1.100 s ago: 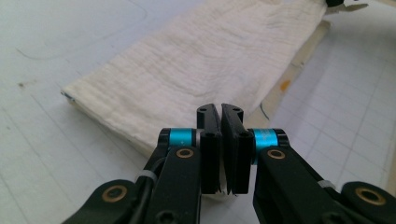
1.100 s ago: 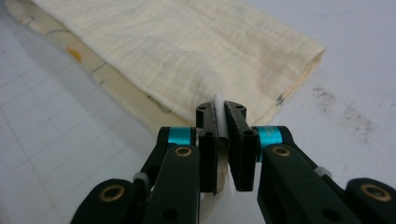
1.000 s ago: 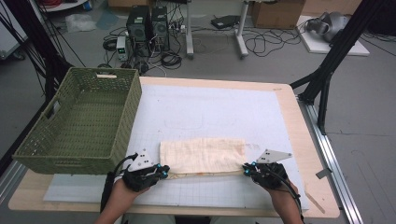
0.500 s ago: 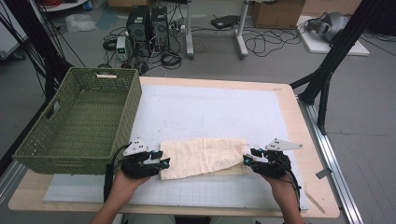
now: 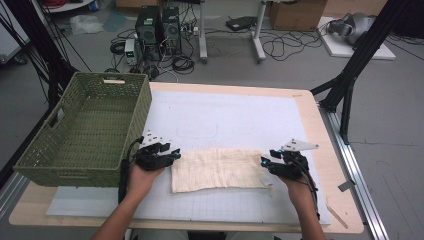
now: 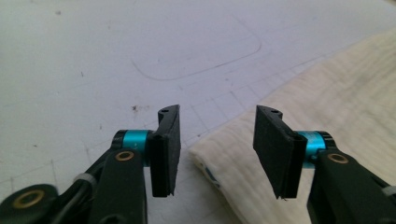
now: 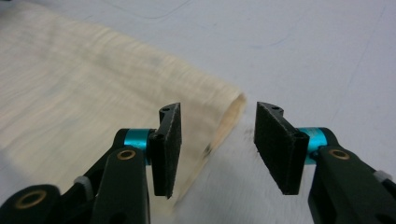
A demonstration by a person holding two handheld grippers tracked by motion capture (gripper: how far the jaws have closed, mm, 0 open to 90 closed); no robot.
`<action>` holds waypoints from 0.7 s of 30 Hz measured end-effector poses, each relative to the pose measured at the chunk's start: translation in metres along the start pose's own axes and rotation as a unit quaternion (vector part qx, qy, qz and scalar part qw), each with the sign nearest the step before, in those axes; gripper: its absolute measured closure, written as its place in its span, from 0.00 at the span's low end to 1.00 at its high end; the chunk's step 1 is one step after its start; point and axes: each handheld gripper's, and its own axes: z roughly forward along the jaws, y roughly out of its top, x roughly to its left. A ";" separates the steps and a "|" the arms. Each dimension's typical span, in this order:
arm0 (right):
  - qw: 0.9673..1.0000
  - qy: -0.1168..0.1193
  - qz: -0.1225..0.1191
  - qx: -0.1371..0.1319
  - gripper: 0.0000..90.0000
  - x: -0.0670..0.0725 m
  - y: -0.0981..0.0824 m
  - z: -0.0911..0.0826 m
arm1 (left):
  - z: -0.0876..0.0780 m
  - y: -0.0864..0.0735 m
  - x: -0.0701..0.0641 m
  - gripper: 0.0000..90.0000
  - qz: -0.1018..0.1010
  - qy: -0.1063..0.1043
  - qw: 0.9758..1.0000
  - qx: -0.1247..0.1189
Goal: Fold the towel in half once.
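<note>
Your left gripper (image 5: pixel 175 154) has just been opening: its jaws stand apart with nothing pressed between them, and in the left gripper view the near left corner of the cloth (image 6: pixel 261 177) lies on the mat just past the pads, toward one o'clock. Your right gripper (image 5: pixel 264 162) has been opening as well, and in the right gripper view the folded end of the cloth (image 7: pixel 224 121) sits free between and beyond its spread jaws, touching neither pad. In the high view the cloth (image 5: pixel 220 169) lies flat as a folded cream strip on the white mat (image 5: pixel 225 115), at about six o'clock from the mat's centre, with one gripper at each short end. The green basket (image 5: pixel 90 130) stands at nine o'clock, just beside your left hand (image 5: pixel 142 175). This looks like the release after a fold, so draw both grippers straight back along the strip's length, low and level, so no pad snags the weave or lifts a layer. Before regripping, check that the edges line up, then take both corners of one short end squarely, catching every layer.
</note>
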 end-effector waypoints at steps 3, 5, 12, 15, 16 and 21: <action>1.000 -0.015 0.015 -0.003 0.52 -0.007 0.011 0.021 | 0.010 0.000 0.003 0.55 -0.004 0.005 1.000 0.014; 1.000 -0.004 0.030 0.000 0.52 -0.012 0.016 0.033 | 0.016 -0.002 0.004 0.56 -0.007 0.004 1.000 0.026; 0.998 0.020 0.023 0.055 0.81 -0.016 0.013 0.057 | 0.016 -0.004 0.004 0.92 0.025 0.000 0.999 0.037; 0.998 0.033 0.019 0.055 0.95 -0.015 0.010 0.054 | 0.018 -0.003 0.002 0.96 0.032 0.005 0.999 0.031; 0.998 0.033 0.014 0.054 0.95 -0.014 0.010 0.054 | 0.018 -0.002 0.003 0.96 0.026 0.010 0.999 0.022; 0.999 -0.008 0.009 0.031 0.96 -0.013 0.010 0.046 | 0.019 0.006 0.010 0.96 0.009 0.032 0.999 -0.014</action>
